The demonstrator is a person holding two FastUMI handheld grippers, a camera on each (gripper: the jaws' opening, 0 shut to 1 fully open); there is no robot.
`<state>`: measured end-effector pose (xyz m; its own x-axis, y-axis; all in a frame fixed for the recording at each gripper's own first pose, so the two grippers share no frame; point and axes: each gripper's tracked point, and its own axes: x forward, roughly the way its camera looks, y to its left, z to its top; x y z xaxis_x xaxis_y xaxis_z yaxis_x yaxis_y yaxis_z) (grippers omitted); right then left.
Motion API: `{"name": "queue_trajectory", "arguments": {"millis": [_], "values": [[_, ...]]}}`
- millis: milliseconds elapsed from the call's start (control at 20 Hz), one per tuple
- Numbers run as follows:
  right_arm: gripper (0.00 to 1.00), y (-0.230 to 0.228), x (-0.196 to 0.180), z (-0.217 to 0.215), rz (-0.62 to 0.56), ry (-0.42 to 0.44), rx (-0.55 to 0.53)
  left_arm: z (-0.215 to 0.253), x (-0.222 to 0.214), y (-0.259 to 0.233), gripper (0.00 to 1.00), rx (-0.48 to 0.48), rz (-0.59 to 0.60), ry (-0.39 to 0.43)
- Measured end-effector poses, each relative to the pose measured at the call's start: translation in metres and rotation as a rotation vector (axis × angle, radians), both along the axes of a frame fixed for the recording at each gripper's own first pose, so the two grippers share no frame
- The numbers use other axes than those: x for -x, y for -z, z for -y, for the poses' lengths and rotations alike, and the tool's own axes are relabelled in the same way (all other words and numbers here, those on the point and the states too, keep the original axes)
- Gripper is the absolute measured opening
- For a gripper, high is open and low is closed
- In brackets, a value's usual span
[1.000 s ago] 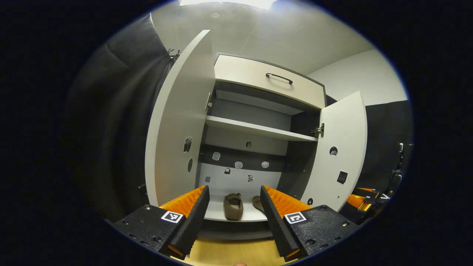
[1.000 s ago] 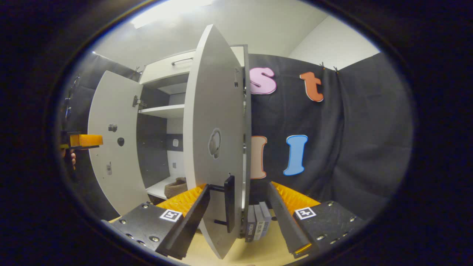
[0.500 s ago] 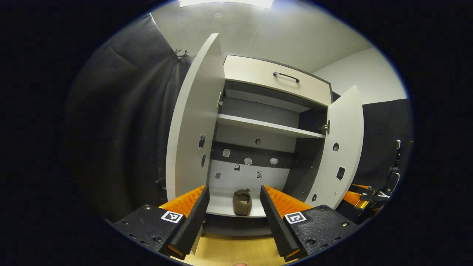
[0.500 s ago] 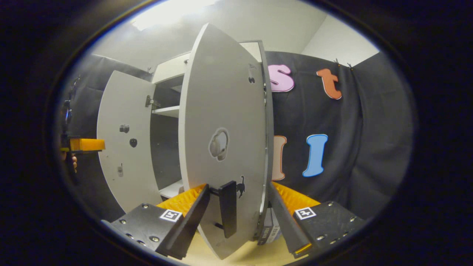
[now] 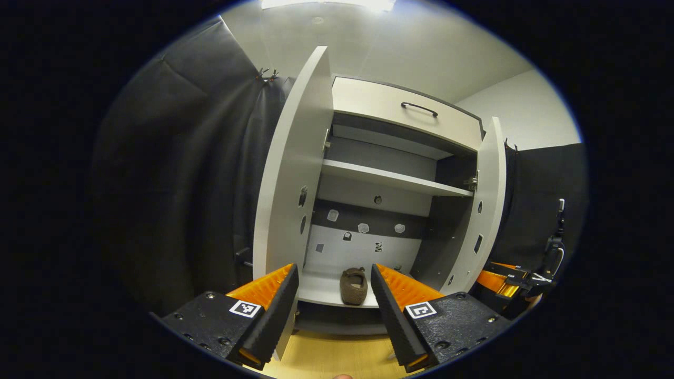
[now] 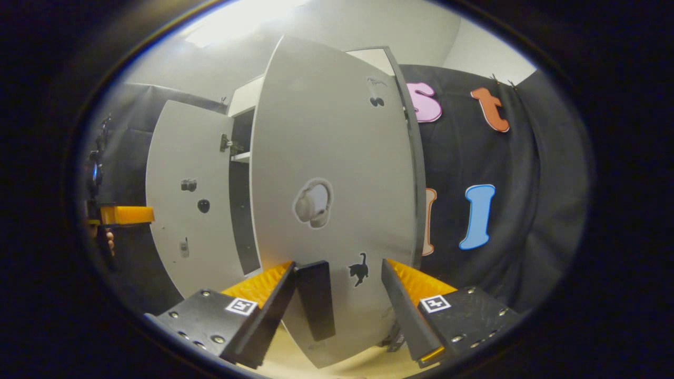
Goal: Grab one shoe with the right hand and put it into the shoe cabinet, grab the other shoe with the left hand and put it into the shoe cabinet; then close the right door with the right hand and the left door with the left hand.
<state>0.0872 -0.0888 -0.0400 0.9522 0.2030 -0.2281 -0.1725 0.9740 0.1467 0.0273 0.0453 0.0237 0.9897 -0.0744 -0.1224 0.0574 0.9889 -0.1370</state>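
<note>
Your right gripper point(image 6: 337, 295) gapes against right door point(image 6: 331, 158), left gripper point(image 5: 334, 295) open; one shoe point(image 5: 353, 285) visible, no readable writing

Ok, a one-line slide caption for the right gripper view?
Open right tool at the right cabinet door, its black handle between the fingers; left door open.

A: Where does my left gripper view sit?

B: Low, set back from the shoe cabinet point(image 5: 400, 158), facing straight into its open interior and tilted up a little. My left gripper point(image 5: 334, 300) frames the bottom shelf.

A: And my right gripper view?

B: Close up on the outer face of the right door point(image 6: 331, 200), my right gripper point(image 6: 337, 305) straddling its handle point(image 6: 316, 305).

A: Overlap?

B: Both views catch the right door, the left door point(image 6: 189, 200) and the upper shelf.
</note>
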Motion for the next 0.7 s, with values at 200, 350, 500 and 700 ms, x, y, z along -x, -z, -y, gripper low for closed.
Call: {"name": "queue_trajectory", "arguments": {"millis": [200, 350, 500, 700], "values": [[0.99, 0.003, -0.014, -0.015, -0.004, -0.026, -0.02, -0.012, 0.006, 0.003, 0.84, 0.0, 0.002, -0.022], [0.99, 0.003, -0.024, -0.024, 0.004, -0.033, -0.024, -0.031, 0.014, 0.0, 0.84, -0.008, 0.017, -0.057], [0.98, 0.008, -0.032, -0.039, -0.005, -0.038, -0.035, -0.052, 0.022, -0.004, 0.85, -0.011, 0.033, -0.103], [0.98, 0.012, -0.05, -0.051, -0.011, -0.039, -0.042, -0.084, 0.031, -0.007, 0.85, -0.023, 0.04, -0.173]]}}
